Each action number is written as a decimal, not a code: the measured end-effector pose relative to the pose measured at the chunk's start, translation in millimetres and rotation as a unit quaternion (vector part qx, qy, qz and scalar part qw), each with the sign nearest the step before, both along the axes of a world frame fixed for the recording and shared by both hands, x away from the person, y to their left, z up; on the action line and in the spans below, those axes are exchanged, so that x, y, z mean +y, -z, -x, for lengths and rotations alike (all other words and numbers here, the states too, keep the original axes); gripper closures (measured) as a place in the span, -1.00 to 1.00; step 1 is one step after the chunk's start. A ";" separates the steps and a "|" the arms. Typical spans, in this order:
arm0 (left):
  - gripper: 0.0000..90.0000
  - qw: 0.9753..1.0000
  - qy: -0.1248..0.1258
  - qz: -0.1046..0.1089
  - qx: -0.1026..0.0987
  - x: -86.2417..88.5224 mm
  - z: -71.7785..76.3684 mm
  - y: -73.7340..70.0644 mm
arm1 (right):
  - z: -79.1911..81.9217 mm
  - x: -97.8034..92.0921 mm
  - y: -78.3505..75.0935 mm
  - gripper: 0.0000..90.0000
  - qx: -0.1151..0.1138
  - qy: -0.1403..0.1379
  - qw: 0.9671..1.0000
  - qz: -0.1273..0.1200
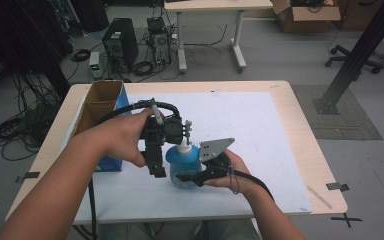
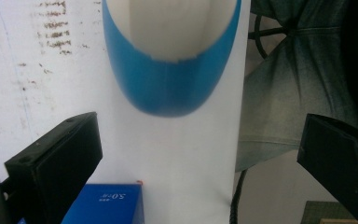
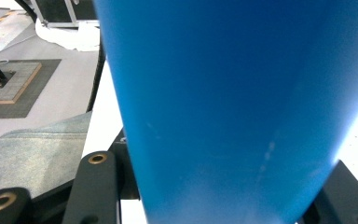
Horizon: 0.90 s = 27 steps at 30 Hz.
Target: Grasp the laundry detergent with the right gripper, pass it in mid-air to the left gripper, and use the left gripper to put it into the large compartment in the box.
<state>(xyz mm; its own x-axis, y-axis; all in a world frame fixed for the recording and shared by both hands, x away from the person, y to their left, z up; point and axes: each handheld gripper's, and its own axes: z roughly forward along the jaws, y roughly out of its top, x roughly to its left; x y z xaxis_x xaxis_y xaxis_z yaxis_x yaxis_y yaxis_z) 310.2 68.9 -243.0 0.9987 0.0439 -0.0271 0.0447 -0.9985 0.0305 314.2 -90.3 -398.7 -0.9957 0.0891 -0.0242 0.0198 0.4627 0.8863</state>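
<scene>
A: Where is everything on the table?

B: Seen from above, a blue bottle (image 1: 184, 166) with a white pump top stands on the white mat (image 1: 260, 150), near the six o'clock edge. The right gripper (image 1: 192, 176) comes in from four o'clock, its jaws clenched around the bottle's lower body. In the right gripper view, blue plastic sits between both jaws, pressed against them.

A: And the other hand?

B: The left gripper (image 1: 156, 167) is beside the bottle at nine o'clock, pointing down. In the left gripper view its jaws are spread wide with nothing between them, and the bottle (image 2: 170, 60) hangs beyond them at twelve o'clock. A blue cardboard box (image 1: 102, 117) stands open behind that hand, at ten o'clock.

A: What could go wrong?

B: My judgement: the bottle is smooth and rounded, so if the left gripper presses or pulls on the pump, the body could twist or slide out of the right jaws. A low grip also lets the top tip. Squeezing harder could dent the plastic. The left gripper's trailing cable (image 1: 130, 107) could snag the box.
</scene>
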 end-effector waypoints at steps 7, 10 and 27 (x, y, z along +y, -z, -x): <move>-1.00 1.000 0.001 -0.002 0.001 -4.0 -1.2 2.5 | 1.2 5.9 2.0 0.01 0.002 -0.006 1.000 -0.004; -1.00 1.000 0.003 -0.002 0.002 -5.6 -1.2 3.1 | 2.0 9.5 1.1 0.01 0.000 -0.009 1.000 -0.007; -1.00 1.000 -0.001 -0.001 -0.004 -6.7 2.0 5.6 | 5.6 31.3 -3.6 0.00 -0.002 -0.020 0.999 -0.025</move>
